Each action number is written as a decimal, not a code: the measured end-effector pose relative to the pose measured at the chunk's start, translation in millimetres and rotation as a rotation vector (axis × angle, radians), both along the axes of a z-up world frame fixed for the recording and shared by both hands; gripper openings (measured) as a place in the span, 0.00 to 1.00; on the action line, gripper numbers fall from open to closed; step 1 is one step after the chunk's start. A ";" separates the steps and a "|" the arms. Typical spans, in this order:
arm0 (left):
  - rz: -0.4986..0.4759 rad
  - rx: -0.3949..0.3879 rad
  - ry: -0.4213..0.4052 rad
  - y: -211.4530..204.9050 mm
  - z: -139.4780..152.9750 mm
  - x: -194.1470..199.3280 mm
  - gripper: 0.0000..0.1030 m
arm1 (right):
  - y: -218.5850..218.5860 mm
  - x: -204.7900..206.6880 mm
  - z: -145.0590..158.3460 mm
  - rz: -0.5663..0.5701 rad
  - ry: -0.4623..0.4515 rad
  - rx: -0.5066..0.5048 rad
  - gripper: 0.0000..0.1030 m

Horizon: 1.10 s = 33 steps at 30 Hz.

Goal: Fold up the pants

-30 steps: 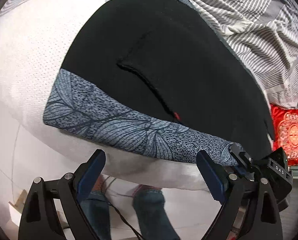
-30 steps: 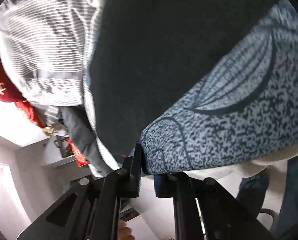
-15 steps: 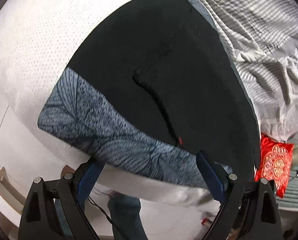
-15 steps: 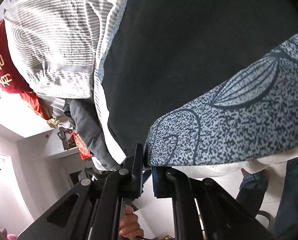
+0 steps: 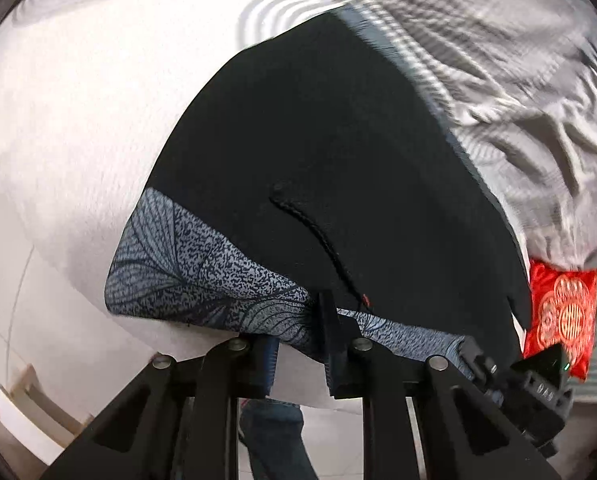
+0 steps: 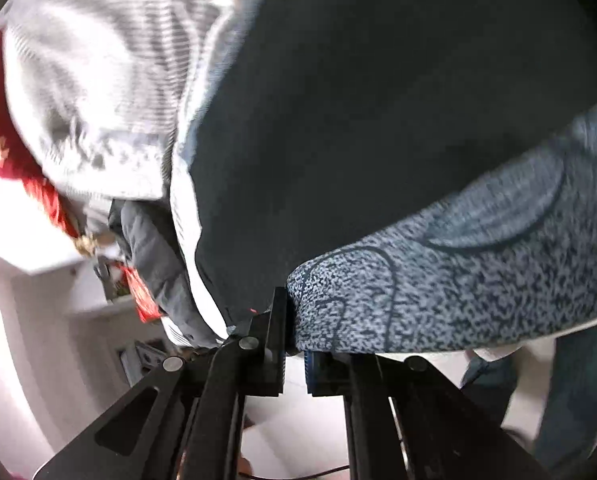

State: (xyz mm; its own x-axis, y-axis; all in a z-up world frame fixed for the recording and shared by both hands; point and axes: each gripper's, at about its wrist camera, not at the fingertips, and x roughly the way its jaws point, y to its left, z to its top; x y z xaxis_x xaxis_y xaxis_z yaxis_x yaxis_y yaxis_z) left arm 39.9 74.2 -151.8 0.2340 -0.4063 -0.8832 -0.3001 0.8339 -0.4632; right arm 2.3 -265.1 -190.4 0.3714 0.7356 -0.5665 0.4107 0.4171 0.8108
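Black pants (image 5: 338, 152) with a grey-blue leaf-patterned band (image 5: 186, 272) along the near edge lie on a white mattress (image 5: 78, 128). My left gripper (image 5: 300, 344) is shut on the middle of that band at the bed's edge. My right gripper (image 6: 294, 340) is shut on the band's corner (image 6: 438, 288), with the black cloth (image 6: 378, 100) spreading above it. The right gripper also shows in the left wrist view (image 5: 530, 388) at the band's right end.
A grey striped quilt (image 5: 498, 60) is bunched beyond the pants. A red embroidered cushion (image 5: 562, 308) lies at the right. The person's jeans (image 5: 274, 432) and the floor show below the mattress edge. Grey clothing (image 6: 150, 256) hangs by the bed.
My left gripper was open below the band; it has moved in and shut on the band. My right gripper stays shut on the band's corner.
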 end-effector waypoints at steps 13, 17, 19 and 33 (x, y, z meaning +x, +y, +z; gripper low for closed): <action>-0.098 0.059 -0.176 -32.1 101.7 106.7 0.19 | -20.2 92.5 80.0 0.120 -0.071 -0.097 0.06; -0.126 0.132 -0.183 -51.2 106.4 158.6 0.19 | -32.5 141.3 70.2 0.176 -0.026 -0.066 0.06; -0.132 0.170 -0.177 -62.1 100.2 185.5 0.19 | -39.4 165.8 59.5 0.189 0.009 -0.032 0.06; -0.093 0.324 -0.072 -88.8 25.5 278.9 0.20 | -46.8 291.0 -44.0 0.304 0.205 0.065 0.09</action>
